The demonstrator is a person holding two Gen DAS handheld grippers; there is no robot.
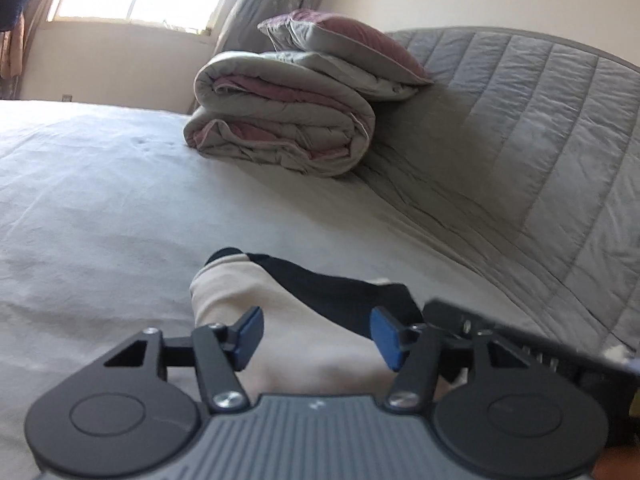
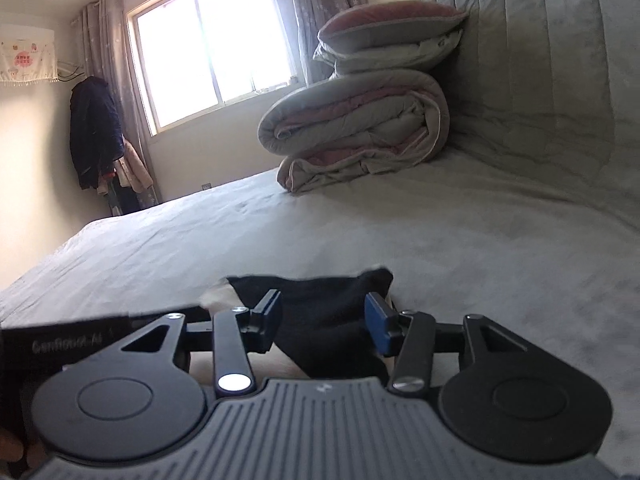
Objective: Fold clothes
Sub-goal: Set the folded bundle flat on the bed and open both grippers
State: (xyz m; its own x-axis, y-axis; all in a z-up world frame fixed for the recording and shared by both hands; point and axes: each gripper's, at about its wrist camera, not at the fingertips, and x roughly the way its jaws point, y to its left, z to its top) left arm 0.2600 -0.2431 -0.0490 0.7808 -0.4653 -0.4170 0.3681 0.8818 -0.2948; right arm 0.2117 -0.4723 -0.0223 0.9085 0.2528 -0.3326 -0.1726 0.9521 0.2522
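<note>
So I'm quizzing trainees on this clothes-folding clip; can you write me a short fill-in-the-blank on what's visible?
1. The garment lying on the bed is cream and ____.
2. Both the left gripper and the right gripper have their jaws ____.
3. A pillow rests on top of the folded ____.

Missing words: black; open; quilt

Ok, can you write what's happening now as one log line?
left gripper: open over garment | right gripper: open over garment | garment: on bed | fold: not started
</note>
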